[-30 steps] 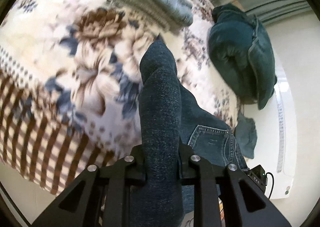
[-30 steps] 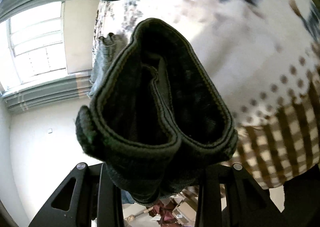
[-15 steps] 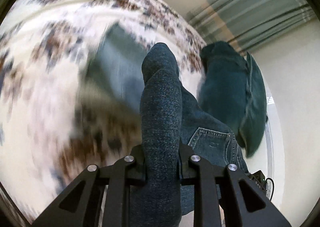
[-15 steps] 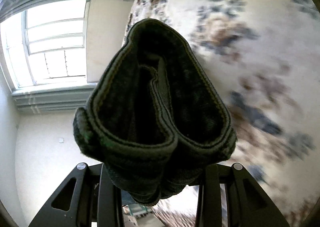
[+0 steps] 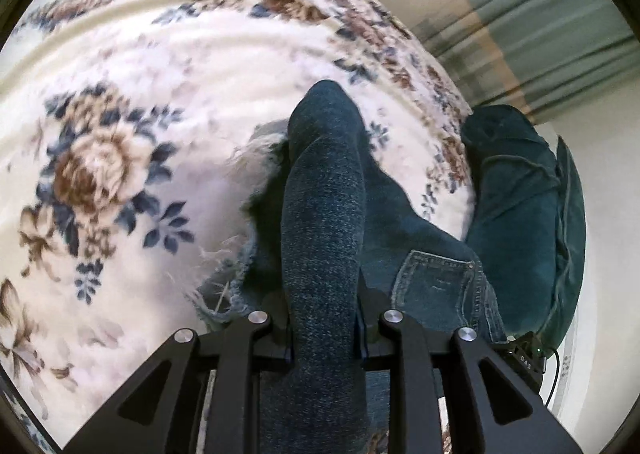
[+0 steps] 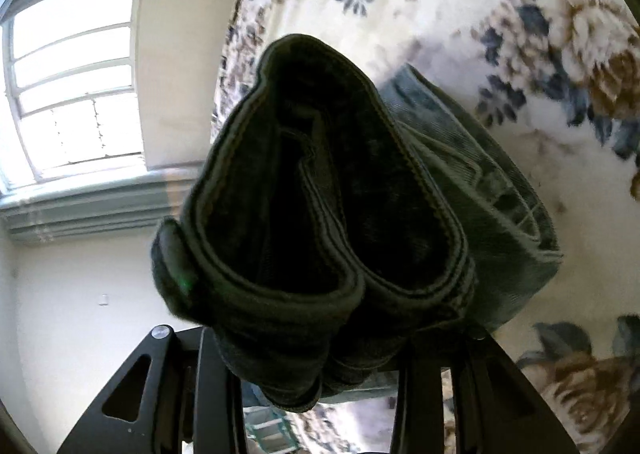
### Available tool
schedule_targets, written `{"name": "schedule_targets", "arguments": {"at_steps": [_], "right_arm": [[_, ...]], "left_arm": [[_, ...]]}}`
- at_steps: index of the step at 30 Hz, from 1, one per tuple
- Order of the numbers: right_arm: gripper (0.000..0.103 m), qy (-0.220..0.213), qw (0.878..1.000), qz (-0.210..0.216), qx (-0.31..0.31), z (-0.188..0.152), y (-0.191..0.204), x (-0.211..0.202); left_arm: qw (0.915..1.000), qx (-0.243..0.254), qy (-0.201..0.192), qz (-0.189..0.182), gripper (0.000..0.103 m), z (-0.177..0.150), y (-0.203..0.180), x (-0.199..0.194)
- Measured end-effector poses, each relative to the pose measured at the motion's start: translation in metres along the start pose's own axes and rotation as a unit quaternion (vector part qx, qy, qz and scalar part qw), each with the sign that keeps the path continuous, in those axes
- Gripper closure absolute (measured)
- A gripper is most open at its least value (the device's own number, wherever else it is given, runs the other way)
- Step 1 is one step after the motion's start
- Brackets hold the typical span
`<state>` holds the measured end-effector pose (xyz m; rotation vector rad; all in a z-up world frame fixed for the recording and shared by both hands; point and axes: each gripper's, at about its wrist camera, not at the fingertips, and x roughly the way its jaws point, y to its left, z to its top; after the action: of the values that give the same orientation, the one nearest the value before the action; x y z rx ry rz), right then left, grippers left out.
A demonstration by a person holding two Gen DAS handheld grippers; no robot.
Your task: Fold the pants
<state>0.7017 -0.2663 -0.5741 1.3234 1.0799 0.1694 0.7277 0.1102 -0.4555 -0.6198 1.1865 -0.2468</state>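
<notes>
The left gripper [image 5: 324, 338] is clamped tight on a thick bunched fold of the dark blue denim pants [image 5: 324, 214], which rise straight up between its fingers; the right gripper [image 6: 320, 366] likewise pinches a doubled, seamed band of the same cloth. Denim this thick looks heavy and limp yet grippy, best held at stitched edges. Beyond the pants lies the cream floral bedspread [image 5: 140, 94], their frayed hem [image 5: 224, 286] and back pocket [image 5: 436, 282] trailing onto it, and farther right a dark teal cushion [image 5: 520, 214].
</notes>
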Motion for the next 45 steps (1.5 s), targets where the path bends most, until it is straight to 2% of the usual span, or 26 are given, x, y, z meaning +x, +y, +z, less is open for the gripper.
{"name": "schedule_targets", "arguments": {"at_steps": [4,9,10,11,14,16,18,20,23,25,28,30,33,36,42,45], "right_arm": [[0.048,0.011,0.999,-0.038,-0.002,0.001,0.004,-0.007],[0.035,-0.01,0.991,-0.121,-0.052,-0.007,0.023,-0.042],[0.035,-0.02,0.985,-0.15,-0.082,-0.01,0.033,-0.05],[0.034,-0.025,0.979,-0.171,-0.104,-0.014,0.042,-0.054],[0.027,-0.05,0.946,-0.254,-0.196,-0.036,0.077,-0.07],[0.01,-0.069,0.916,-0.299,-0.258,-0.062,0.1,-0.081],[0.001,-0.092,0.889,-0.33,-0.306,-0.085,0.123,-0.088],[0.001,-0.121,0.866,-0.352,-0.336,-0.106,0.141,-0.107],[0.0,-0.154,0.845,-0.366,-0.357,-0.137,0.165,-0.139],[0.0,-0.168,0.84,-0.365,-0.365,-0.155,0.178,-0.158],[0.0,-0.186,0.828,-0.365,-0.383,-0.194,0.201,-0.2],[0.0,-0.2,0.822,-0.359,-0.394,-0.218,0.215,-0.231],[0.0,-0.215,0.816,-0.349,-0.408,-0.259,0.238,-0.276],[0.0,-0.229,0.811,-0.335,-0.421,-0.298,0.257,-0.326],[0.0,-0.251,0.803,-0.306,-0.446,-0.37,0.287,-0.421],[0.0,-0.262,0.798,-0.289,-0.459,-0.403,0.298,-0.464]], "left_arm": [[1.0,-0.004,0.004,-0.002,0.077,-0.005,0.001,-0.004],[0.9978,0.031,-0.018,0.055,0.07,-0.008,-0.015,-0.022],[0.996,0.043,-0.026,0.074,0.064,-0.01,-0.02,-0.029],[0.994,0.052,-0.03,0.091,0.052,-0.012,-0.024,-0.033],[0.9837,0.086,-0.047,0.15,0.029,-0.023,-0.039,-0.05],[0.9768,0.102,-0.053,0.18,0.024,-0.032,-0.049,-0.058],[0.9684,0.117,-0.062,0.211,0.022,-0.045,-0.062,-0.069],[0.9642,0.123,-0.069,0.224,0.012,-0.055,-0.072,-0.079],[0.9559,0.138,-0.086,0.244,0.011,-0.076,-0.093,-0.103],[0.9503,0.15,-0.098,0.255,0.011,-0.092,-0.109,-0.124],[0.9479,0.159,-0.108,0.254,0.011,-0.113,-0.132,-0.154],[0.9415,0.176,-0.122,0.26,0.011,-0.132,-0.153,-0.18],[0.9371,0.189,-0.137,0.26,0.011,-0.159,-0.18,-0.219],[0.9381,0.192,-0.145,0.249,0.011,-0.185,-0.202,-0.256],[0.9298,0.208,-0.176,0.248,0.011,-0.243,-0.247,-0.337],[0.9218,0.22,-0.196,0.252,0.011,-0.279,-0.268,-0.377]]}}
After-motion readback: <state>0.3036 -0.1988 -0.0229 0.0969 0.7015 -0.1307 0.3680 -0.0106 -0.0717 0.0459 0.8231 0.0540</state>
